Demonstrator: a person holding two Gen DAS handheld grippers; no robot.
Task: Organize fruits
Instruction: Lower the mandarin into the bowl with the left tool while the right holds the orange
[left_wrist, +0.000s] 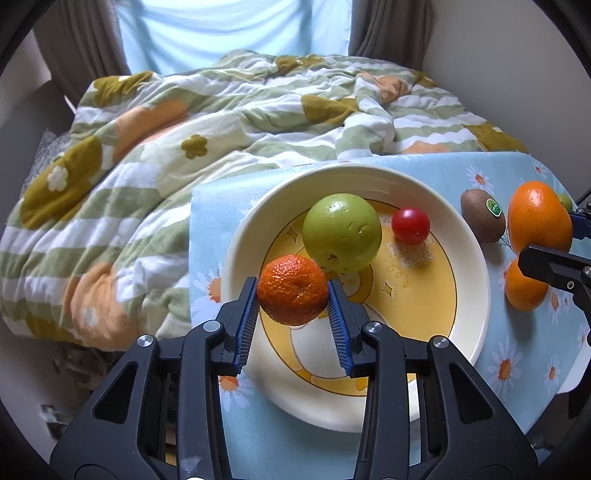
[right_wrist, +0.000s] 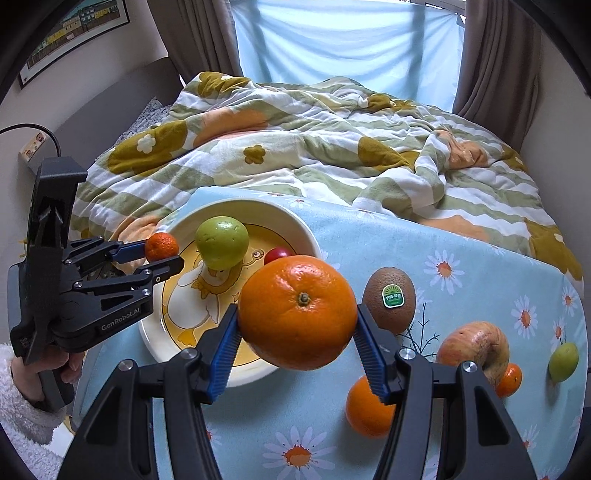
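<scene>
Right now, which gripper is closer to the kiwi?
Right. The right gripper, holding the big orange, sits just beside the kiwi. The left gripper, holding a small mandarin, is across the bowl, on its far side.

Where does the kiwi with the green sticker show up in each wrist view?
Left wrist: kiwi at right, on the cloth between the plate and the big orange.
Right wrist: kiwi right of centre, just behind the big orange held in the right gripper.
Shared landmark: the green apple on the plate.
</scene>
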